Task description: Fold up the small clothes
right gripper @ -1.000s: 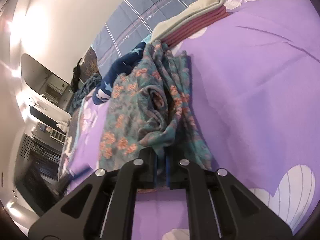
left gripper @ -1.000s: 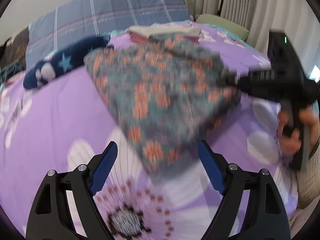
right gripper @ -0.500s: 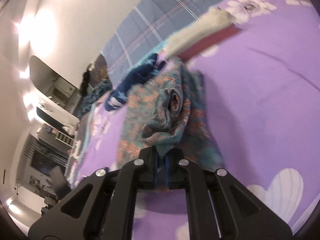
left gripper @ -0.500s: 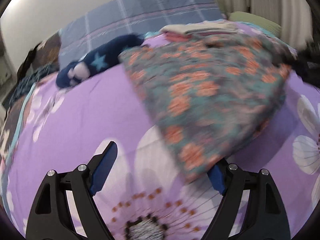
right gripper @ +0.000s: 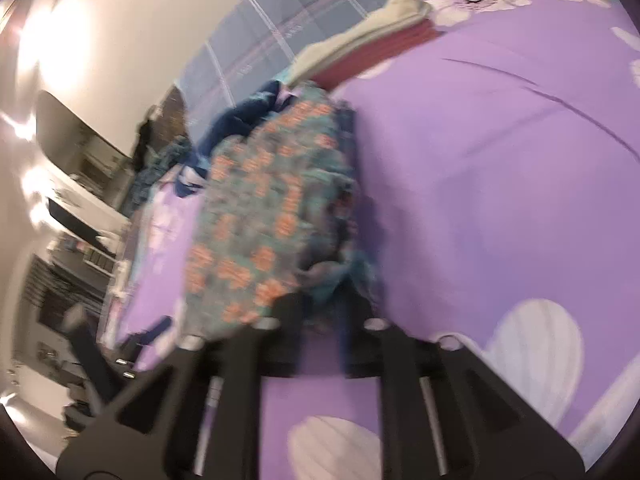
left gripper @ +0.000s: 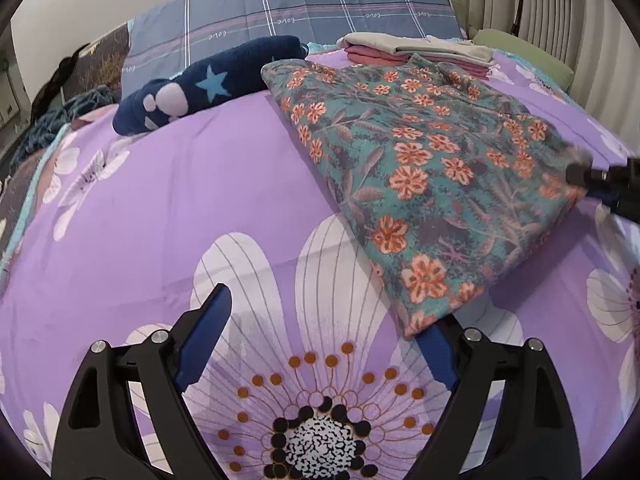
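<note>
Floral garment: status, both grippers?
Left gripper open, empty. Right gripper at floral garment edge, grip blurred. Folded stack behind, nothing blocking.

Garment: teal w/ orange flowers. Bed sheet: purple, big white flowers. Plush: navy, lt-blue star, white paw. Pillow: blue-grey plaid. Folded stack: beige over pink.

left gripper low, jaws wide apart; right gripper blurred, jaws slightly parted
</note>
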Tool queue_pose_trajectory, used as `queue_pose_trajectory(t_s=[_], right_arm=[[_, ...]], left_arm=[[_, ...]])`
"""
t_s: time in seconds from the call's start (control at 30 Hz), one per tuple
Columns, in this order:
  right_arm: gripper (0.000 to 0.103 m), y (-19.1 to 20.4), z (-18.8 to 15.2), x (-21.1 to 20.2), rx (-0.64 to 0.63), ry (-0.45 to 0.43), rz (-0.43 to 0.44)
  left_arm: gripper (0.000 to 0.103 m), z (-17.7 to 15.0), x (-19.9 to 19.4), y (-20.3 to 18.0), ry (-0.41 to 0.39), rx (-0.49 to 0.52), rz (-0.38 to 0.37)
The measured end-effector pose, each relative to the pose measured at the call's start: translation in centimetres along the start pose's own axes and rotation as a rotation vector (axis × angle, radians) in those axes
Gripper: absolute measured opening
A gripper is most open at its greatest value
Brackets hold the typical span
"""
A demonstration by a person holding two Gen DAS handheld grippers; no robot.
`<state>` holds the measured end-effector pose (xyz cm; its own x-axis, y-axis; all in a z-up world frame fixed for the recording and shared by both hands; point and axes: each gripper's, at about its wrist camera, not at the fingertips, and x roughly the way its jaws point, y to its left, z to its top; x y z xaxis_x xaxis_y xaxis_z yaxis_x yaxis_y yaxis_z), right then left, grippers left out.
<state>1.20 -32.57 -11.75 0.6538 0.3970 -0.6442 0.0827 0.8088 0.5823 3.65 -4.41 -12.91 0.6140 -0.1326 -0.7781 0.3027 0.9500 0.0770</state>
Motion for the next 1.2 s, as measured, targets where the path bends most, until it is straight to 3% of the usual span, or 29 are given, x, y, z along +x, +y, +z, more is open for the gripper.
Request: queue_pose_trajectory(t_s=[0.03, 0.07, 0.13, 0.23, 0.37, 0.47, 0.57, 0.6, 0.63, 0.67, 0.7, 0.73, 0.8, 0.9, 1.03, 1.13, 1.2], right_arm=[[0.033, -0.4, -0.2, -0.1, 0.016, 0.002, -0.002], [0.050, -0.7, -0.3, -0.4, 0.028, 0.003, -0.008], [0.054, -1.4, -0.5, -1.4, 0.050, 0.003, 0.010], [0.058, -1.9, -0.8, -1.8, 0.097, 0.062, 0.099], [0.066, -2.4, -0.9, -0.2, 0.154, 0.111, 0.120], [0.081, -2.9, 0.2, 1.1, 0.225, 0.106, 0.165], [0.085, -1.9, 1.5, 2.2, 0.198, 0.111, 0.139], [0.082, -1.3, 1.7, 2.5, 0.178, 0.113, 0.118], [0.066, -0.5, 1.7, 2.7, 0.134, 0.112, 0.076], [0.033, 0.2, 1.7, 2.8, 0.088, 0.112, 0.024], [0.021, 0.5, 1.7, 2.9, 0.062, 0.120, -0.004], [0.018, 0.4, 1.6, 3.1, 0.064, 0.135, 0.005], [0.015, -0.2, 1.8, 2.5, 0.110, 0.127, 0.052], [0.011, -0.1, 2.4, -0.1, 0.128, 0.091, 0.143], [0.011, 1.4, 1.8, -5.0, 0.053, 0.062, 0.212], [0.012, 1.3, -0.6, -7.6, 0.003, 0.111, 0.202], [0.021, 0.6, -2.9, -7.6, -0.010, 0.184, 0.134]], left_arm=[[0.087, 0.0, -0.1, 0.2, 0.006, -0.011, -0.020], [0.086, -0.1, -0.1, 0.3, 0.013, -0.022, -0.045], [0.074, -0.3, -0.6, 0.9, 0.032, -0.060, -0.149], [0.066, -0.9, -1.4, 0.9, 0.048, -0.082, -0.263], [0.067, -1.2, -1.8, 0.3, 0.051, -0.117, -0.403], [0.081, -0.5, -0.5, 0.7, 0.052, -0.222, -0.463], [0.083, 0.4, 1.7, 1.5, 0.048, -0.344, -0.526], [0.082, 0.8, 2.2, 1.5, 0.035, -0.363, -0.550], [0.067, 1.1, 2.5, 1.3, 0.030, -0.363, -0.567], [0.052, 1.3, 2.8, 1.1, 0.036, -0.359, -0.579], [0.030, 1.3, 3.3, 0.9, 0.056, -0.362, -0.592], [0.018, 1.4, 3.7, 0.7, 0.079, -0.373, -0.598], [0.011, 1.5, 3.2, 0.8, 0.067, -0.365, -0.599], [0.008, 2.3, -0.4, 0.3, 0.001, -0.278, -0.582], [0.008, 2.5, -5.3, -1.2, -0.017, -0.152, -0.593], [0.009, 0.0, -7.5, -2.5, 0.076, -0.082, -0.627], [0.013, -2.4, -7.4, -3.8, 0.165, -0.026, -0.618]])
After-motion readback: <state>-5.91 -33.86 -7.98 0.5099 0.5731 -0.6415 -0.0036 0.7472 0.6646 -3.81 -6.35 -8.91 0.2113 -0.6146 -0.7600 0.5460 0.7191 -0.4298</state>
